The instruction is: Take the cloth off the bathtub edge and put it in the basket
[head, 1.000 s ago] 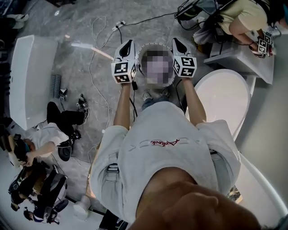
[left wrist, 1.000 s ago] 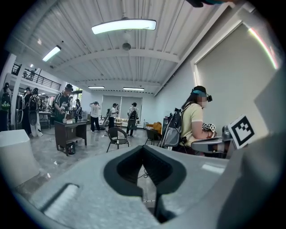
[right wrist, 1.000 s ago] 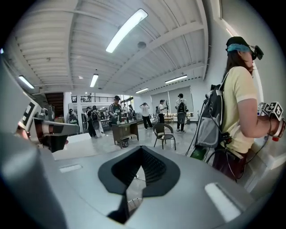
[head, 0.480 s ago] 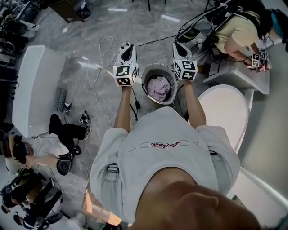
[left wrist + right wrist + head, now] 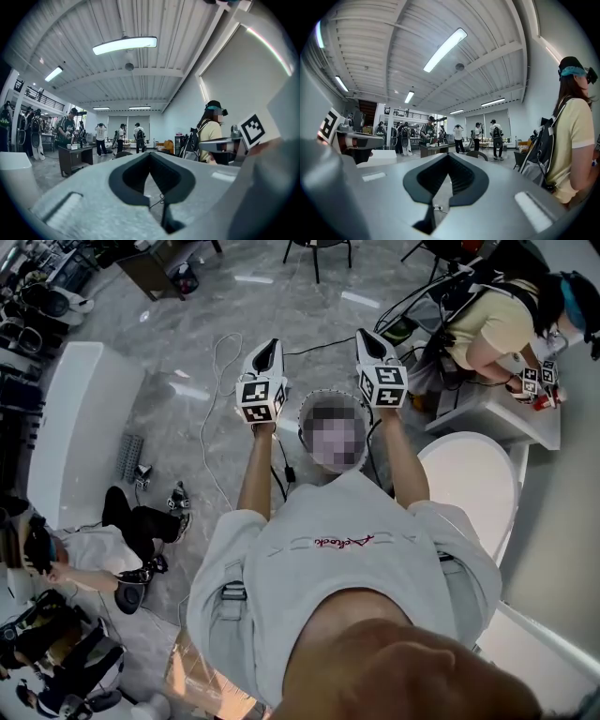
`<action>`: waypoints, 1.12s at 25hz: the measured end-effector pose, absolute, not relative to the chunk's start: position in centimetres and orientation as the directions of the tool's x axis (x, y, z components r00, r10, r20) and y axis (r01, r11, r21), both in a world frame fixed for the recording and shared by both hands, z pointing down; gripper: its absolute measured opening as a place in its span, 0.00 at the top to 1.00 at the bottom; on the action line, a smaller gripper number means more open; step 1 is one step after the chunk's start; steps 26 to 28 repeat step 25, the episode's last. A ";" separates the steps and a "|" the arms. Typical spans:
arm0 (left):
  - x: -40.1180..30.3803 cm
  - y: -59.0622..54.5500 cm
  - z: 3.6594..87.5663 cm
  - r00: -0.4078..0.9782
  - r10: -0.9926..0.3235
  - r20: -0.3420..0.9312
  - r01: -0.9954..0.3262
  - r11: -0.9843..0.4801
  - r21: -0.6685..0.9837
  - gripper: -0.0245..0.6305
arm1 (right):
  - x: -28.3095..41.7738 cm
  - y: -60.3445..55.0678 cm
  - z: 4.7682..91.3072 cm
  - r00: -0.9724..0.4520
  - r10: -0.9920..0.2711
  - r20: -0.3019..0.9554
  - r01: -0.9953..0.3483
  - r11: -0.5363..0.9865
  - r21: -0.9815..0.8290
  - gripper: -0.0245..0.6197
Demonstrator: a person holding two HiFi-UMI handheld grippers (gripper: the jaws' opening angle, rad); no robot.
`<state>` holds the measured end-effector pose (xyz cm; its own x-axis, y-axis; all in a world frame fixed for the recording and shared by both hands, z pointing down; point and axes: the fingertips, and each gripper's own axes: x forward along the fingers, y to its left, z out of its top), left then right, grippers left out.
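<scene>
Closed and empty, left gripper (image 5: 268, 349) and right gripper (image 5: 367, 337) flank basket (image 5: 333, 397); cloth unseen; likely soft, light, best pinched at a fold.

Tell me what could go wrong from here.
Loose cables trail across the floor beside the basket, so a step could snag one. The right gripper, shut and empty, is raised near another person; a swing might hit them.
</scene>
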<state>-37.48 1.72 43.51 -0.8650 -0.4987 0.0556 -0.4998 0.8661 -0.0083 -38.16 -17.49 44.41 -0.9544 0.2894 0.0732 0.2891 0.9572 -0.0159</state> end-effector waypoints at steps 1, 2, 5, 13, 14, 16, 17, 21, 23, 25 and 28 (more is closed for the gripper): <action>-37.5 1.7 43.5 -0.866 -0.497 0.056 -0.498 0.867 -0.010 0.96 | -38.2 -17.5 44.4 -0.954 0.292 0.073 0.291 0.956 -0.017 0.95; -37.5 1.7 43.5 -0.867 -0.495 0.057 -0.497 0.868 -0.011 0.96 | -38.2 -17.5 44.4 -0.953 0.294 0.073 0.293 0.956 -0.019 0.95; -37.5 1.8 43.6 -0.869 -0.490 0.062 -0.492 0.871 -0.012 0.96 | -38.4 -17.4 44.6 -0.951 0.297 0.079 0.297 0.955 -0.020 0.95; -37.7 1.5 44.0 -0.867 -0.493 0.076 -0.495 0.869 -0.005 0.96 | -38.6 -17.7 44.8 -0.953 0.290 0.088 0.290 0.957 -0.019 0.95; -37.6 1.4 44.0 -0.866 -0.494 0.076 -0.496 0.868 -0.005 0.96 | -38.4 -17.7 44.8 -0.953 0.289 0.089 0.288 0.957 -0.019 0.95; -37.5 1.4 44.1 -0.865 -0.495 0.077 -0.497 0.868 -0.003 0.96 | -38.1 -17.7 44.9 -0.954 0.287 0.091 0.286 0.958 -0.018 0.95; -37.4 1.4 44.2 -0.865 -0.495 0.078 -0.497 0.868 -0.001 0.96 | -38.0 -17.7 45.0 -0.954 0.286 0.093 0.286 0.958 -0.018 0.95; -37.3 1.6 44.1 -0.867 -0.493 0.080 -0.494 0.869 0.003 0.96 | -37.9 -17.6 44.9 -0.954 0.284 0.097 0.284 0.959 -0.009 0.95; -37.2 1.6 44.0 -0.867 -0.491 0.081 -0.493 0.870 0.003 0.96 | -37.9 -17.7 44.9 -0.954 0.282 0.098 0.283 0.959 -0.007 0.95; -37.1 1.6 44.0 -0.868 -0.490 0.083 -0.491 0.871 0.001 0.96 | -37.9 -17.8 45.0 -0.955 0.281 0.099 0.282 0.959 -0.006 0.95; -37.1 1.6 44.0 -0.868 -0.490 0.083 -0.491 0.871 0.001 0.96 | -37.9 -17.8 45.0 -0.955 0.281 0.099 0.282 0.959 -0.006 0.95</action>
